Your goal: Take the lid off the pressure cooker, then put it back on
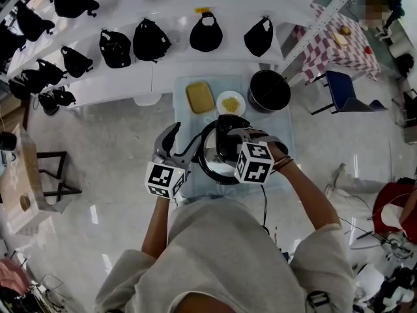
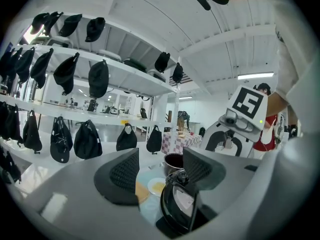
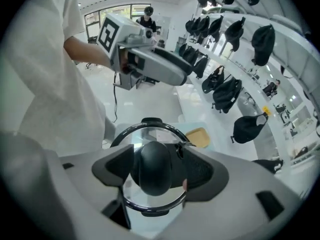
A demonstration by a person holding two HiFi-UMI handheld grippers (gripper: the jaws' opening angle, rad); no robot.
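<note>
The pressure cooker (image 1: 220, 150) stands on the pale blue table (image 1: 184, 119) right in front of me; it shows as a dark round body (image 2: 180, 206) in the left gripper view. Its glass lid (image 3: 150, 136) has a black rim and a black knob (image 3: 155, 159). My right gripper (image 3: 156, 170) is shut on that knob, above the cooker (image 1: 232, 135). The lid looks tilted; whether it rests on the cooker I cannot tell. My left gripper (image 1: 182, 145) hangs open at the cooker's left side, nothing between its fingers (image 2: 124, 176).
Behind the cooker lie a yellow tray (image 1: 200, 96), a small plate of food (image 1: 230, 102) and a black pot (image 1: 269, 90). White shelves with several black bags (image 1: 150, 39) stand beyond. A checkered table (image 1: 329, 47) and a blue chair (image 1: 342, 90) are at the right.
</note>
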